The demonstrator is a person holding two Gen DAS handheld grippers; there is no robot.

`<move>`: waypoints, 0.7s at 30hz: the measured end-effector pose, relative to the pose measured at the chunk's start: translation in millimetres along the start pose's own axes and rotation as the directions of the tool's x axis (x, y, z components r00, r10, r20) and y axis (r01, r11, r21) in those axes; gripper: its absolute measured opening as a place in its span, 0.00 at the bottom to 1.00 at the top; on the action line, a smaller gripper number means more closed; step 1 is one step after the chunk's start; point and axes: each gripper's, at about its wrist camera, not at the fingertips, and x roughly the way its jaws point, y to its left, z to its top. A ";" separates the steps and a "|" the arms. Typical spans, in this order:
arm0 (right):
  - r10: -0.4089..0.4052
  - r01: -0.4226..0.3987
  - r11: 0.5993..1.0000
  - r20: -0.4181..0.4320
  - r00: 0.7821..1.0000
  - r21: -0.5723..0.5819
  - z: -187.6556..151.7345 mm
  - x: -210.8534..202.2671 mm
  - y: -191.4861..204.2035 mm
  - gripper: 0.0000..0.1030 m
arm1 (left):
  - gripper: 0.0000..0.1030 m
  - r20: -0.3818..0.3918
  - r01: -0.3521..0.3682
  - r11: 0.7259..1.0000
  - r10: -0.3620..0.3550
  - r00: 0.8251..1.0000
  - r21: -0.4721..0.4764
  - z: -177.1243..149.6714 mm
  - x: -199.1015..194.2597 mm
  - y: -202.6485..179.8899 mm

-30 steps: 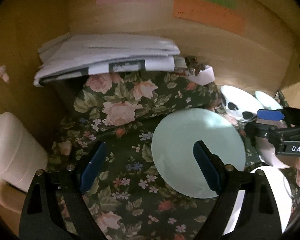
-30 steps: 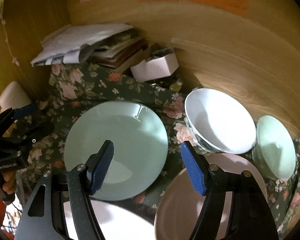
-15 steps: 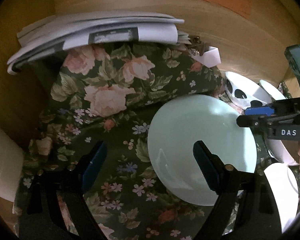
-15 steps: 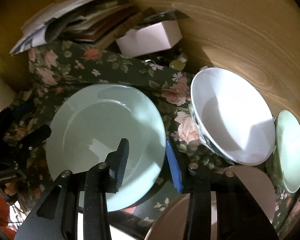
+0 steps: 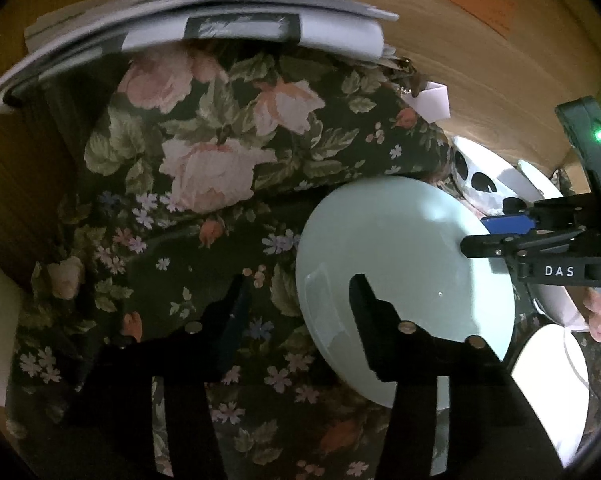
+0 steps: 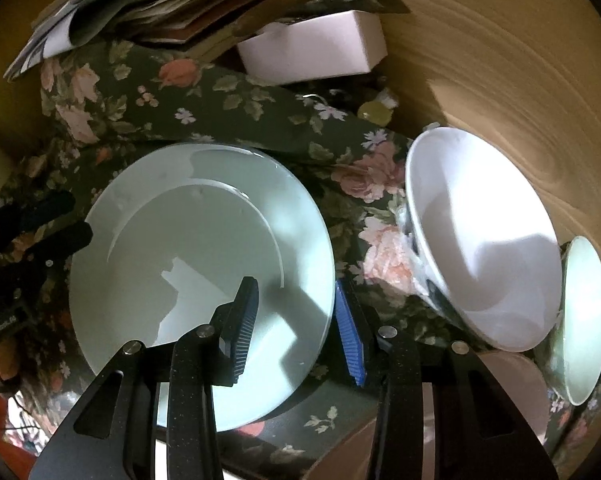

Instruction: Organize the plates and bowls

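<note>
1. A pale green round ceramic plate (image 6: 196,276) lies flat on the dark floral tablecloth (image 5: 204,208).
2. The right gripper (image 6: 296,324) stands narrowed astride the plate's right rim: one finger over the plate, the other just outside it. Pad contact cannot be told.
3. The left gripper (image 5: 300,300) straddles the plate's left rim, jaws closing, pads apart from it.
4. A white deep ceramic bowl (image 6: 480,248) sits right of the plate, a small green bowl (image 6: 584,320) beyond.
</note>
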 end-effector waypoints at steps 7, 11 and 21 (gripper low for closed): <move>0.045 -0.045 0.999 -0.010 0.999 -0.022 -0.4 -3.7 28.9 0.35 | 0.27 -0.057 0.033 0.999 -0.035 0.998 -0.043 -13.0 2.9 17.7; 0.069 -0.069 0.998 0.009 0.998 -0.012 -1.9 -6.7 43.2 0.35 | 0.27 -0.042 -0.007 0.999 0.005 0.999 -0.038 -19.8 -7.0 24.4; 0.055 -0.055 0.998 -0.003 0.998 -0.004 -14.9 4.0 60.4 0.37 | 0.26 -0.037 -0.019 1.000 0.018 0.999 -0.017 -27.8 -11.5 29.7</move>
